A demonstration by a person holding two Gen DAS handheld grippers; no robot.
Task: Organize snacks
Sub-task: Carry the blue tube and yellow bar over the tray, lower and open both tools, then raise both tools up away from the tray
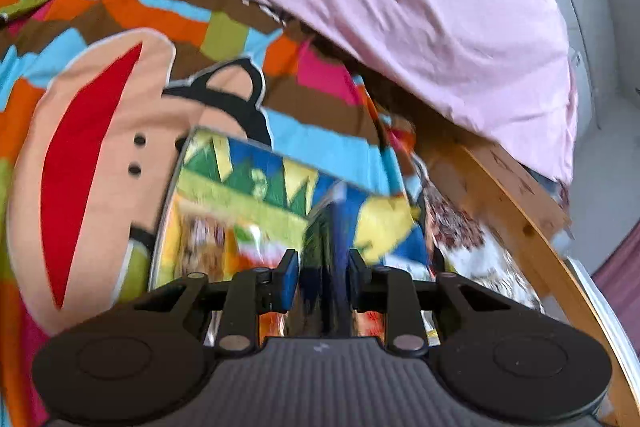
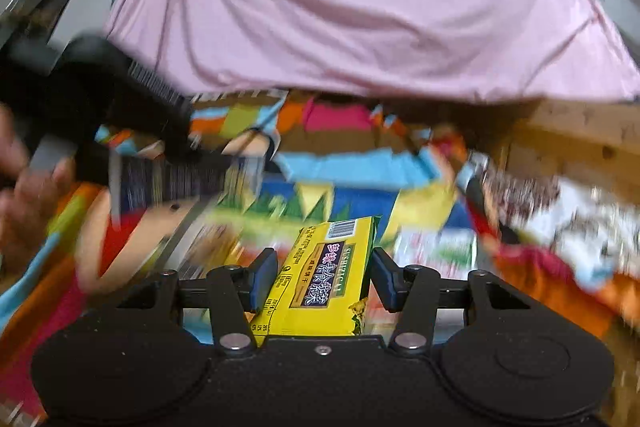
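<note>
My left gripper (image 1: pixel 323 269) is shut on the edge of a large colourful snack bag (image 1: pixel 256 203) with blue, green and yellow print, held over the patterned bed cover. My right gripper (image 2: pixel 325 277) is shut on a yellow snack box (image 2: pixel 320 283) with a barcode and purple label, held upright between the pads. The same large bag (image 2: pixel 304 203) lies blurred ahead of it. The left gripper's body (image 2: pixel 120 115) and the hand on it show at the left of the right wrist view.
A bright cartoon-print bed cover (image 1: pixel 100 115) lies under everything. A pink quilt (image 1: pixel 400 7) is piled behind. A wooden bed frame (image 1: pixel 512 195) runs along the right, with other blurred snack packets (image 2: pixel 560 219) beside it.
</note>
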